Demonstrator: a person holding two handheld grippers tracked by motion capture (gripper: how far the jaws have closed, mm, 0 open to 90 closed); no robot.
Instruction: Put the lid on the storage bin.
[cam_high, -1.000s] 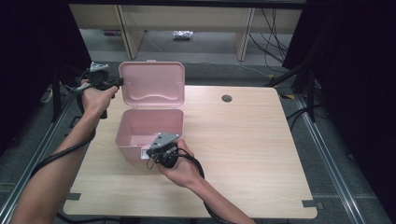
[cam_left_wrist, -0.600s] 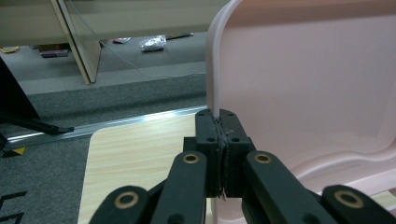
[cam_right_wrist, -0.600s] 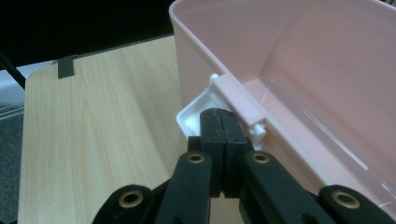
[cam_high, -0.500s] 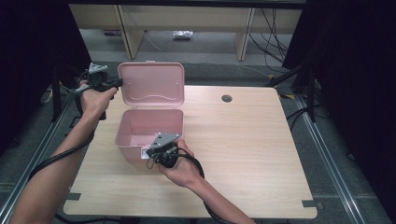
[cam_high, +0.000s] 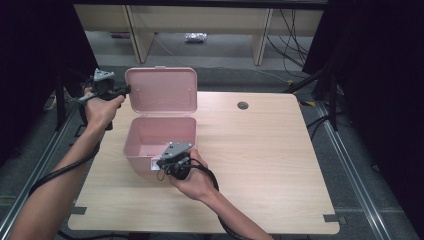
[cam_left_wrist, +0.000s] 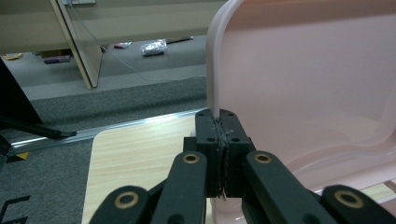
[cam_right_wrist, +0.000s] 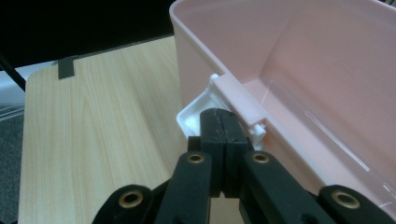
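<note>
We see the pink box (cam_high: 159, 141) near the table's (cam_high: 260, 165) left edge: left gripper (cam_left_wrist: 219, 122) pinches its raised lid's (cam_high: 161, 89) edge, right gripper (cam_right_wrist: 218, 122) closed at its white latch (cam_right_wrist: 196, 112).

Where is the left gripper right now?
In the high view the left gripper is at the table's far left edge, jaws shut on the left rim of the pink box's raised lid.
</note>
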